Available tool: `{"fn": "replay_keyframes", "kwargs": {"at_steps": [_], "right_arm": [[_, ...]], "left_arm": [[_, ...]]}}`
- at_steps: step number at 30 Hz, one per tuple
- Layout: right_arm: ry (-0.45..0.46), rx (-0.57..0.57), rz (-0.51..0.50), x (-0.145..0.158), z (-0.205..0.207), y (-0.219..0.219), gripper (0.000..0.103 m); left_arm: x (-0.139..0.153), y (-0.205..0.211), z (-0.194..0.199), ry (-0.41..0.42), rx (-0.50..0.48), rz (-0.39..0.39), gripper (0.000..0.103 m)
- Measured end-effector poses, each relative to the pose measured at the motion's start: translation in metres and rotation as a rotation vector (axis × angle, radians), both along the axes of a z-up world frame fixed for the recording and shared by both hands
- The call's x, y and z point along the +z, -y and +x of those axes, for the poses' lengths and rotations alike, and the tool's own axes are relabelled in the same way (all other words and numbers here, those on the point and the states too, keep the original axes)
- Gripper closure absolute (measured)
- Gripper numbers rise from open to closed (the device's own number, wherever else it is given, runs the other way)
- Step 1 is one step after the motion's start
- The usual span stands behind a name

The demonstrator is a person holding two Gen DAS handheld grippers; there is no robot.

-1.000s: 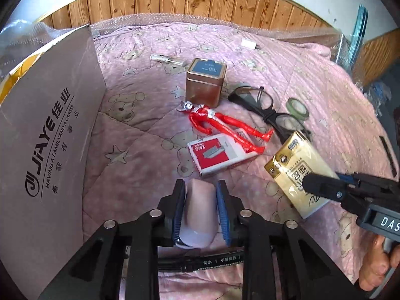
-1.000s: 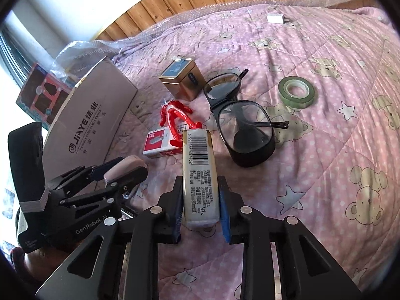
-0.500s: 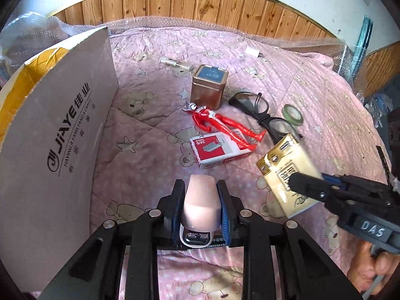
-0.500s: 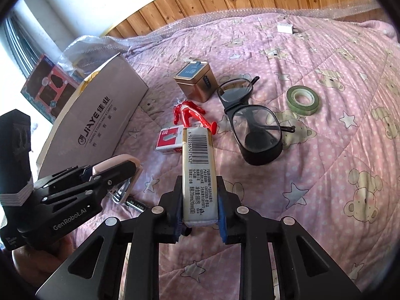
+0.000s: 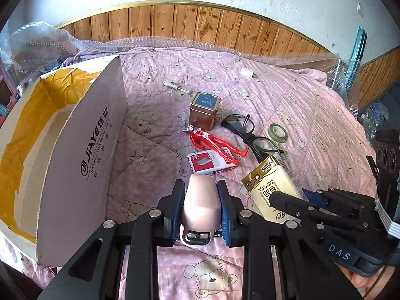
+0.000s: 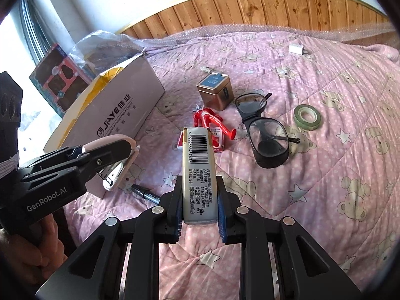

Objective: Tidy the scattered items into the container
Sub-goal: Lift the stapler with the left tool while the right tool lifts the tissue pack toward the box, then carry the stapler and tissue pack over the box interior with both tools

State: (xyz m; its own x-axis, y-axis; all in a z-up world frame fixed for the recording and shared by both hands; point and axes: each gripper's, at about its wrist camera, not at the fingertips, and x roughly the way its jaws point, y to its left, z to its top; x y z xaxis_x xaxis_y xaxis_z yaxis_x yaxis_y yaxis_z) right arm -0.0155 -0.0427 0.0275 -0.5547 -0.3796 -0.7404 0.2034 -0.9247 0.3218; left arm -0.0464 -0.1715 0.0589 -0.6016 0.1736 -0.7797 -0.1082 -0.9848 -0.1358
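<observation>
Left gripper (image 5: 200,208) jaws clamp a pink stapler (image 5: 200,203); right gripper (image 6: 198,206) jaws clamp a gold-wrapped tissue pack (image 6: 198,172), lower centre.

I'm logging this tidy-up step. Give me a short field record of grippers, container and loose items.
left gripper: shut on pink stapler
right gripper: shut on tissue pack
container: open cardboard box, left of the items
loose on quilt: tin, red figure, staple box, glasses, tape roll
</observation>
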Motion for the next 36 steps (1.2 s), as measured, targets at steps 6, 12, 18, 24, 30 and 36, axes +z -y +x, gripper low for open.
{"fn": "replay_keyframes", "kwargs": {"at_steps": [6, 12, 18, 24, 30, 36], "right_arm": [[-0.019, 0.024, -0.012, 0.017, 0.006, 0.011, 0.079], [-0.02, 0.045, -0.023, 0.032, 0.004, 0.023, 0.079], [-0.03, 0.073, -0.054, 0.053, -0.002, 0.04, 0.079], [-0.072, 0.118, -0.047, 0.077, -0.01, 0.066, 0.079], [-0.098, 0.162, -0.028, 0.093, -0.016, 0.093, 0.079], [-0.113, 0.187, -0.014, 0.104, -0.022, 0.115, 0.079]], "left_arm": [[0.02, 0.006, 0.006, -0.033, 0.019, 0.012, 0.076], [0.037, 0.017, 0.01, -0.059, 0.032, 0.032, 0.076], [0.056, 0.038, 0.014, -0.098, 0.054, 0.064, 0.076], [0.073, 0.065, 0.016, -0.134, 0.089, 0.112, 0.076], [0.084, 0.092, 0.015, -0.155, 0.122, 0.13, 0.076], [0.088, 0.115, 0.013, -0.16, 0.15, 0.13, 0.076]]}}
